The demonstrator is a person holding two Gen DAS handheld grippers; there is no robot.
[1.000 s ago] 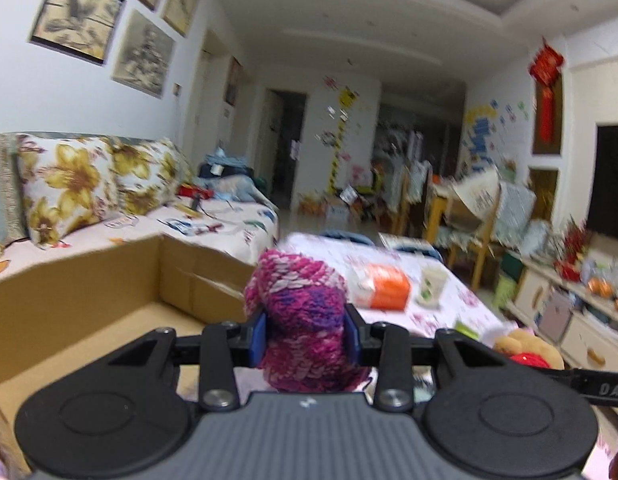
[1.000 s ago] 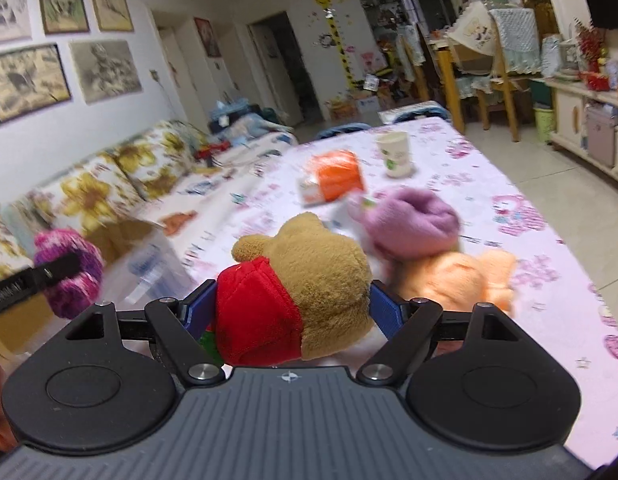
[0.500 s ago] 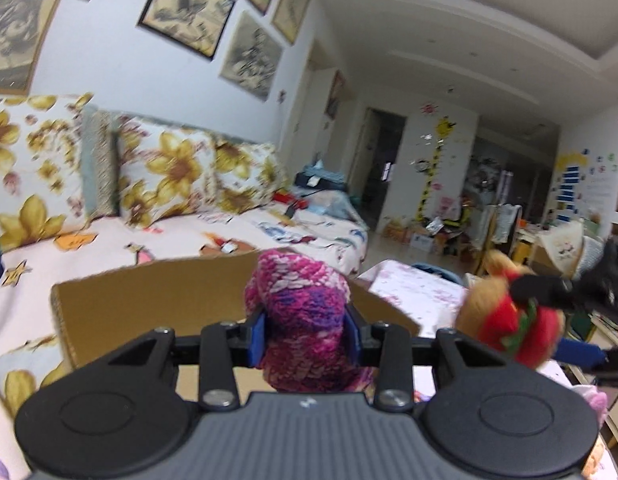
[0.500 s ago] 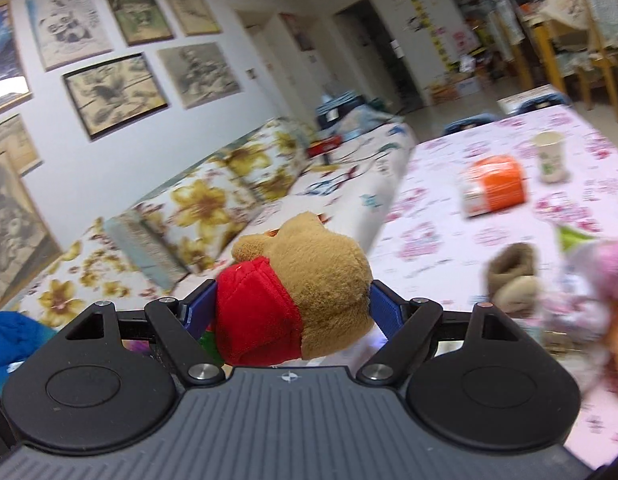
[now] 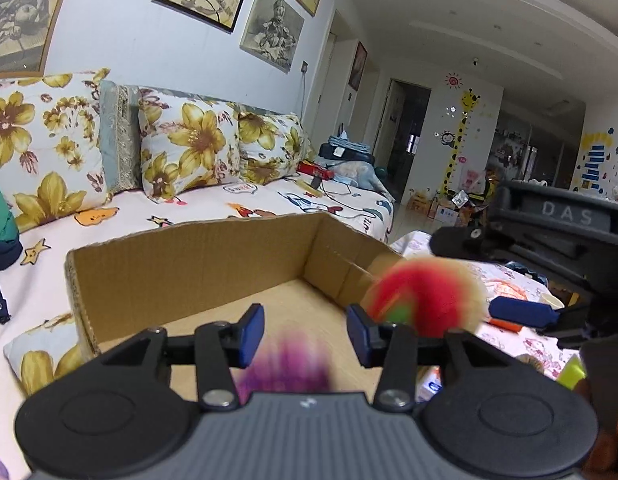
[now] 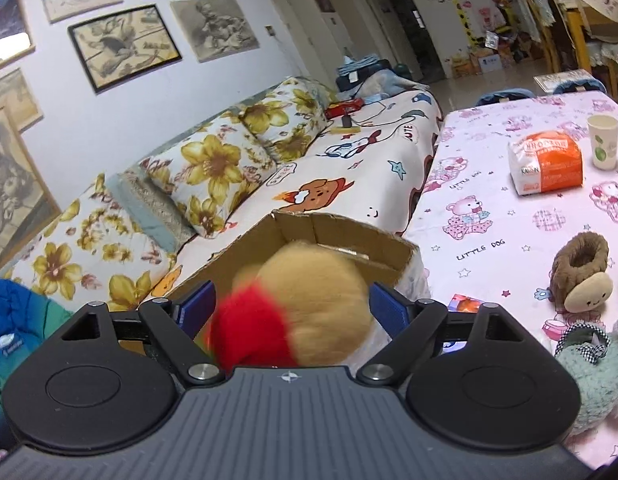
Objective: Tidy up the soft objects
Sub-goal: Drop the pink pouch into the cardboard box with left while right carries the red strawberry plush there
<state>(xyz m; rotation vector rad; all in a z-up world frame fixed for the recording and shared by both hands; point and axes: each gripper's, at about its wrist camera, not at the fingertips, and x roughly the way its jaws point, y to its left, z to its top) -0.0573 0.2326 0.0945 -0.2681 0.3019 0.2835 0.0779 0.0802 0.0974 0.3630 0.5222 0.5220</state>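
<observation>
- Step in hand: dropping soft things into the cardboard box (image 5: 197, 264), which stands at the bench (image 6: 509, 216) edge nearest the sofa (image 5: 213, 200).
- The left hand-held gripper (image 5: 305, 334) has just been opening; its pads stand clear, and the pink knitted piece (image 5: 287, 364) blurs below them over the box floor.
- The right hand-held gripper (image 6: 291, 310), angled slightly down over the box's near corner, has its jaws apart beside the blurred plush bear (image 6: 305, 300), apparently released.
- Next, probably: fetch the bench's remaining toys.

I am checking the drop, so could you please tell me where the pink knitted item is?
In the left wrist view the pink knitted item is a blur just below the open left tongs, over the cardboard box floor.
</observation>
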